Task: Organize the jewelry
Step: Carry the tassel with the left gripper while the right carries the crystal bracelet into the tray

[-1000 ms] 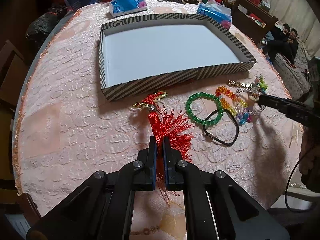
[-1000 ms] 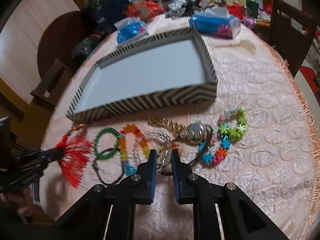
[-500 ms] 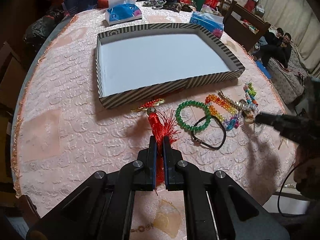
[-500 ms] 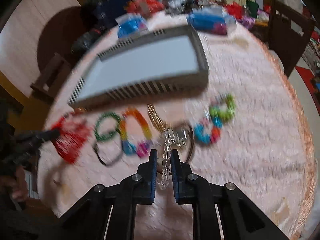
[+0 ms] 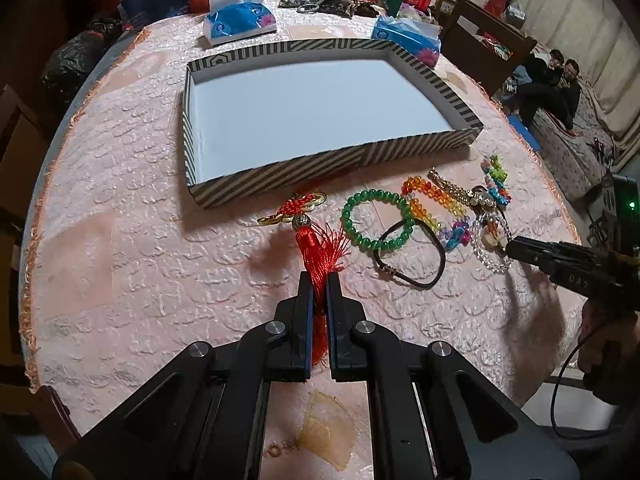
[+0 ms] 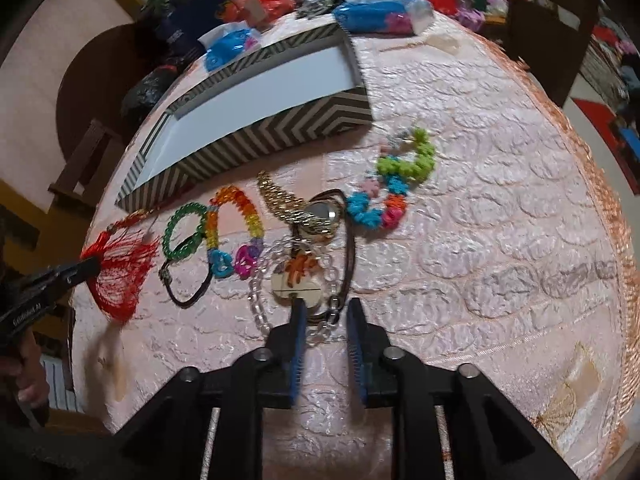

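My left gripper [image 5: 319, 280] is shut on the red tassel [image 5: 318, 250], whose gold knot end lies on the cloth near the striped box [image 5: 320, 162]. My right gripper [image 6: 326, 308] is open, its jaws standing on either side of the clear bead bracelet [image 6: 256, 300] and a round pendant [image 6: 296, 280] on the table. It also shows in the left wrist view [image 5: 510, 248]. A green bead bracelet [image 5: 376, 220], a black cord [image 5: 412, 256], a rainbow bead bracelet [image 5: 434, 204], a gold chain [image 6: 280, 196] and a flower bracelet [image 6: 396, 184] lie in a row before the box.
The box is white inside and empty. Blue tissue packs [image 5: 240, 22] and clutter stand at the far edge of the round pink-clothed table [image 5: 120, 240]. A wooden chair [image 6: 552, 32] stands at the right. Two people sit on a sofa [image 5: 552, 76] beyond.
My right gripper had the clear bead bracelet pinched and lifted; now its jaws are apart and the bracelet lies on the table. My left gripper has drawn the tassel back a little.
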`<action>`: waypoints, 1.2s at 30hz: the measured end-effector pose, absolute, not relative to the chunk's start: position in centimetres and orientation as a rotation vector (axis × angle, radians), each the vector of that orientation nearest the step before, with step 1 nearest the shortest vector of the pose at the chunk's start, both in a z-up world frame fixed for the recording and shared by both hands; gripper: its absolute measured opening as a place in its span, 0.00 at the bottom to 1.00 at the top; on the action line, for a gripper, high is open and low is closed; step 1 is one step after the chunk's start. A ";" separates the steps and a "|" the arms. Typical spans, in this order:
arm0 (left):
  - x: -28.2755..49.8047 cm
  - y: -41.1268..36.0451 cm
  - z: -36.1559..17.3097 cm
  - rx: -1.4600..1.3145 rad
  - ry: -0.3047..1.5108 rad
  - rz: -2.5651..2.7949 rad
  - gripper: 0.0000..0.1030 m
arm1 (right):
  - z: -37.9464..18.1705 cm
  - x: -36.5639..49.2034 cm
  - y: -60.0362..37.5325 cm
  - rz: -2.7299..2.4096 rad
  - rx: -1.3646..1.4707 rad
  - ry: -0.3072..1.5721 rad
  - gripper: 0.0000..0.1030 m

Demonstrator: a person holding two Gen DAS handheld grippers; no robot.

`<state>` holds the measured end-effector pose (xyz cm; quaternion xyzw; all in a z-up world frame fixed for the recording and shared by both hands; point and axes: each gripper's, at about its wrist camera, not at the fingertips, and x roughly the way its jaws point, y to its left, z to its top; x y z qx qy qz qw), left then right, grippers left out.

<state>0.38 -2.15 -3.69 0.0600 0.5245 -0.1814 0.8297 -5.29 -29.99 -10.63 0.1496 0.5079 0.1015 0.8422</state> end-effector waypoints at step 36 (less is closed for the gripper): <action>2.8 -3.0 1.6 0.027 1.067 -0.438 0.04 | -0.1 -4.2 -29.1 0.236 0.278 0.937 0.07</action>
